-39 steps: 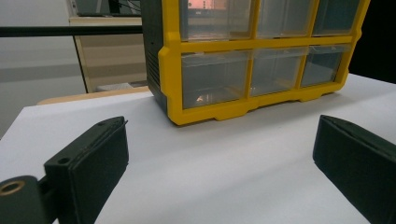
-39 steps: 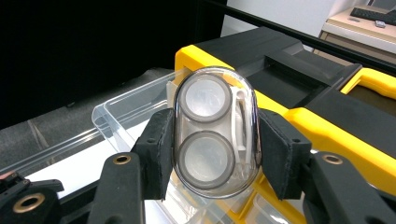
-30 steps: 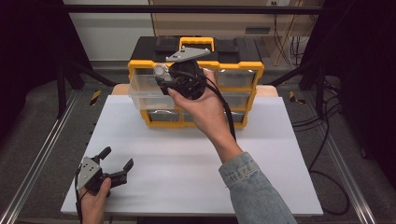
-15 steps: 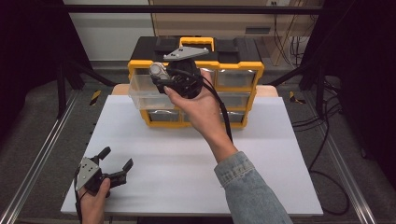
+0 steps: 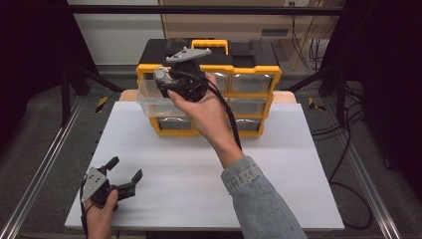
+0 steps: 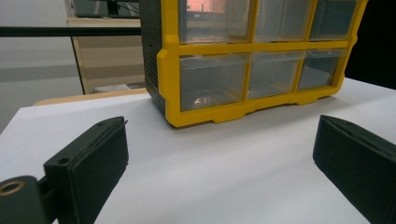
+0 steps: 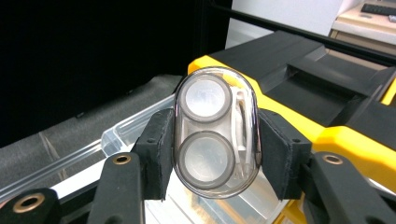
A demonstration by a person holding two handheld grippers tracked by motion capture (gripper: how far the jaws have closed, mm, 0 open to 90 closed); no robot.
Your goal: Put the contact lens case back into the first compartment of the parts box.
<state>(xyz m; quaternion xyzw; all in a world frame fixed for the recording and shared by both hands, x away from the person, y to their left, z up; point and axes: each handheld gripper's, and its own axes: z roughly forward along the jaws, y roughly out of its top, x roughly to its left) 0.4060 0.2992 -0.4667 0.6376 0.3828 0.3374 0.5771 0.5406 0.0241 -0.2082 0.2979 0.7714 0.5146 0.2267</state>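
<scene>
The right gripper (image 7: 215,154) clamps a clear oval plastic case (image 7: 215,133) over the yellow-and-black drawer cabinet's (image 5: 249,74) pulled-out transparent drawer (image 5: 149,99), upper centre. At lower left, the left gripper (image 5: 121,174) rests spread wide on the white tabletop (image 5: 199,174).

Blue denim sleeve (image 5: 259,199), black jaws

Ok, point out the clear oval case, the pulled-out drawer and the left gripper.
clear oval case (image 7: 215,133): right gripper view, its front face between the two rings.
pulled-out drawer (image 5: 149,98): high view, its clear left wall.
left gripper (image 5: 125,175): high view, midway between its open jaws.
</scene>
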